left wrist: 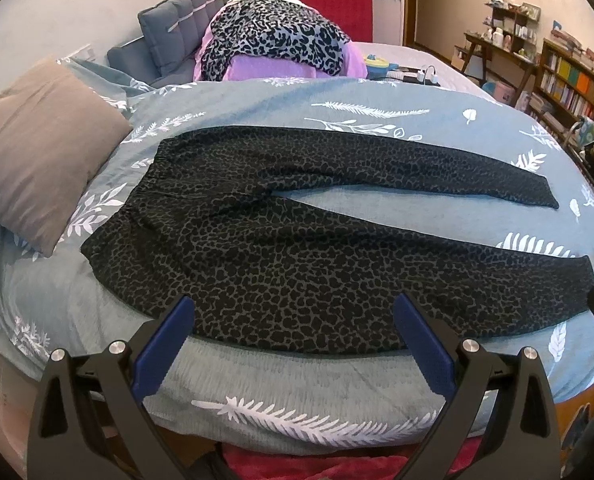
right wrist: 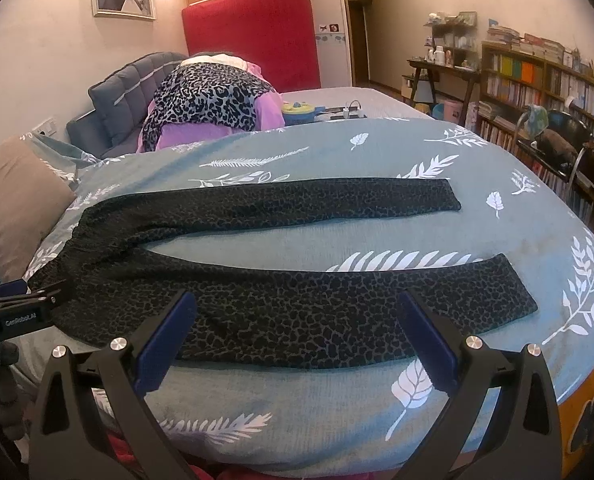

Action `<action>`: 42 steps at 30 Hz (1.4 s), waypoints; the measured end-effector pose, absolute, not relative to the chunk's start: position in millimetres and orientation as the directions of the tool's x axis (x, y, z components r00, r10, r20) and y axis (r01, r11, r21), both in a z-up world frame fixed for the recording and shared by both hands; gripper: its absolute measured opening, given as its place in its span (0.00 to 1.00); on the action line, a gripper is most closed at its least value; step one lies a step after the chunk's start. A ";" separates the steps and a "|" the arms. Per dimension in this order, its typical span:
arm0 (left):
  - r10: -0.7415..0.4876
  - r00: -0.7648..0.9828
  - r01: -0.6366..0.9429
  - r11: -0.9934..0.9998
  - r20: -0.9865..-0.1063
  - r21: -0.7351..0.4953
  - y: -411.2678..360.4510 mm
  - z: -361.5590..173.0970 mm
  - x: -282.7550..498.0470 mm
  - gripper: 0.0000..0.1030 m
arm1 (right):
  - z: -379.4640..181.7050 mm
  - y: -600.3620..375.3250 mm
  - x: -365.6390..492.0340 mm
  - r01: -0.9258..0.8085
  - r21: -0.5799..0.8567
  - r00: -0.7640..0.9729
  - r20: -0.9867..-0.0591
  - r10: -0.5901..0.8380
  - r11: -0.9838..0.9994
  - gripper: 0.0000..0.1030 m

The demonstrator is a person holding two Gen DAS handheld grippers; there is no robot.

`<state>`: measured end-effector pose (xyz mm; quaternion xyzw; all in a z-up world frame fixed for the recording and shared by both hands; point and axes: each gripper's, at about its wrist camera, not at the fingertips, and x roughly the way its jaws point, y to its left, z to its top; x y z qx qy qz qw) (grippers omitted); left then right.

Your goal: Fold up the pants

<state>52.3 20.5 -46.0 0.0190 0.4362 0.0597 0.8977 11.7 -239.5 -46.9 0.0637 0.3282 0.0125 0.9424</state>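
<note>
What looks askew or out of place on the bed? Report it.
Nothing looks damaged or spilled. The pants lie flat on the quilt, legs spread in a V rather than stacked. Behind them, a leopard-print garment sits heaped untidily.

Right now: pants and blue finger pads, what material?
Pants: thin matte knit or woven fabric, leopard print; lies limp, waistband gathered like elastic. Exact fibre unclear. Finger pads: blue, likely rubber or soft plastic; fine textured, dull surface on black rigid fingers.
</note>
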 end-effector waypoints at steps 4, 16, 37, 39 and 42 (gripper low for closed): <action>0.127 0.604 -0.090 0.992 -0.787 0.091 22.0 -50.6 60.2 0.95 | -49.1 -242.5 20.7 0.021 0.139 0.776 -0.626 0.072 0.990 0.98; 0.162 0.578 -0.093 0.987 -0.800 0.133 25.8 -66.7 89.4 0.95 | -52.5 -236.9 50.0 0.004 0.130 0.765 -0.639 0.081 0.991 0.98; 0.309 0.492 -0.295 0.939 -0.814 0.178 136.8 -88.0 203.8 0.95 | -98.6 -221.6 107.9 0.009 0.128 0.661 -0.745 0.090 0.992 0.98; 0.327 0.487 -0.317 0.930 -0.810 0.185 148.6 -87.3 215.3 0.95 | -101.6 -219.6 112.6 0.010 0.126 0.654 -0.752 0.089 0.992 0.98; 0.346 0.485 -0.331 0.923 -0.803 0.198 159.5 -86.0 229.8 0.95 | -106.4 -217.2 123.0 0.012 0.126 0.642 -0.762 0.089 0.992 0.98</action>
